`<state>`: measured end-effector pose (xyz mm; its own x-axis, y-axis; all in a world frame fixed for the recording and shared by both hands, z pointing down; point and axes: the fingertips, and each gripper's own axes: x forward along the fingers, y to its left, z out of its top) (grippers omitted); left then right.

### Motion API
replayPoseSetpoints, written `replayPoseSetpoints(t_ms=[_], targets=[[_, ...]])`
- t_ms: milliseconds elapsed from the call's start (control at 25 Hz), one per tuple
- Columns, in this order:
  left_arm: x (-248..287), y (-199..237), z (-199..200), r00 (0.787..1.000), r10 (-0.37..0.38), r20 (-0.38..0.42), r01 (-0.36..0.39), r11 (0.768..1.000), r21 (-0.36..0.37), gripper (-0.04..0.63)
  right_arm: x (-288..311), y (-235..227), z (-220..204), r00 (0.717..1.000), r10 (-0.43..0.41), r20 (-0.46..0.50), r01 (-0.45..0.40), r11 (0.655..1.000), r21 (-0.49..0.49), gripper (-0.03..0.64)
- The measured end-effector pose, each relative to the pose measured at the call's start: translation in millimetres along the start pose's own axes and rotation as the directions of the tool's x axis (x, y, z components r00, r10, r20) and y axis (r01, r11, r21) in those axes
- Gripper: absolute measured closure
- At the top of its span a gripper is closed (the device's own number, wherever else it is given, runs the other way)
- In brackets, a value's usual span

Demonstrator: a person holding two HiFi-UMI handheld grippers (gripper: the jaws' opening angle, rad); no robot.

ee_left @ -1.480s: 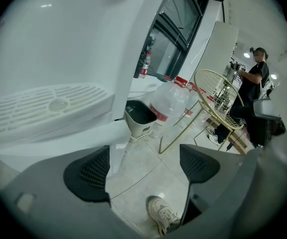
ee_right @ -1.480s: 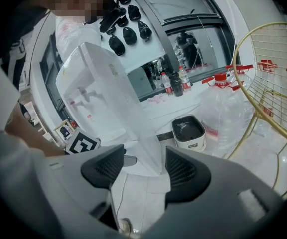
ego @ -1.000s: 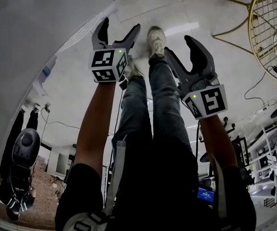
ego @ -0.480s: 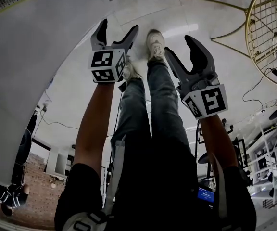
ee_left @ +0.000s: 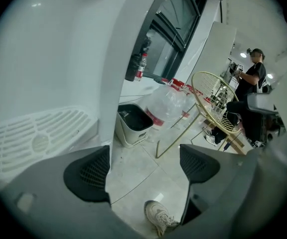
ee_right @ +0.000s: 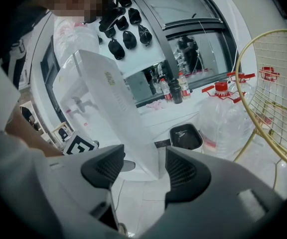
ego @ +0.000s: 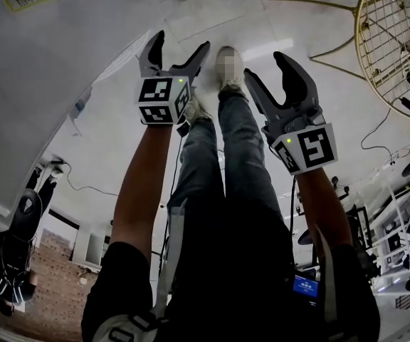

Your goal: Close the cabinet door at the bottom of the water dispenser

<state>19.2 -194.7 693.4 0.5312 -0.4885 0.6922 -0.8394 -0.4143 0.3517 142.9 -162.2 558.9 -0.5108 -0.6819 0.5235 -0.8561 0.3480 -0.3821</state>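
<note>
The white water dispenser (ee_right: 108,108) stands ahead on the left, its taps facing left in the right gripper view. In the head view its white side (ego: 41,84) fills the left, with a yellow sticker at the top. I cannot make out the bottom cabinet door. My left gripper (ego: 179,45) is open and empty beside that white side. In its own view a vented white panel (ee_left: 39,133) lies just left of its left pad (ee_left: 91,171). My right gripper (ego: 267,68) is open and empty too, apart from the dispenser.
A gold wire chair (ego: 397,41) stands to the right. A white waste bin (ee_left: 131,123) and large water bottles (ee_right: 223,118) sit by the wall beyond the dispenser. My legs and shoe (ee_left: 158,218) are below the grippers. A cable (ego: 376,130) trails over the floor.
Both grippers stay almost where they were. The head view has shifted a little: the yellow sticker at the top left has come further into view.
</note>
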Motion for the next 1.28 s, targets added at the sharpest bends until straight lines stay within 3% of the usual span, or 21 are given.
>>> replayPoseSetpoints(t_ms=[320,560,840,1000,1280], targets=[[-72,-47,19,0.994,-0.079,0.074,0.077,0.997,0.033,0.117,-50,47,13,0.998,-0.017,0.063,0.019,0.999,-0.027,0.357],[-156,-77,48,0.977,-0.127,0.169,0.118,0.991,0.066,0.114,-100,100,39,0.99,-0.006,0.14,0.015,0.998,-0.065,0.357],[-279,-116,84,0.958,-0.164,0.236,0.158,0.986,0.045,0.118,-154,177,98,0.978,0.033,0.207,-0.013,0.996,-0.094,0.359],[-347,-125,119,0.938,-0.171,0.3,0.145,0.984,0.107,0.124,-176,214,137,0.966,0.073,0.248,-0.032,0.986,-0.165,0.364],[-457,-113,181,0.885,-0.126,0.449,0.061,0.986,0.157,0.183,-211,275,199,0.946,0.154,0.287,-0.087,0.969,-0.232,0.376]])
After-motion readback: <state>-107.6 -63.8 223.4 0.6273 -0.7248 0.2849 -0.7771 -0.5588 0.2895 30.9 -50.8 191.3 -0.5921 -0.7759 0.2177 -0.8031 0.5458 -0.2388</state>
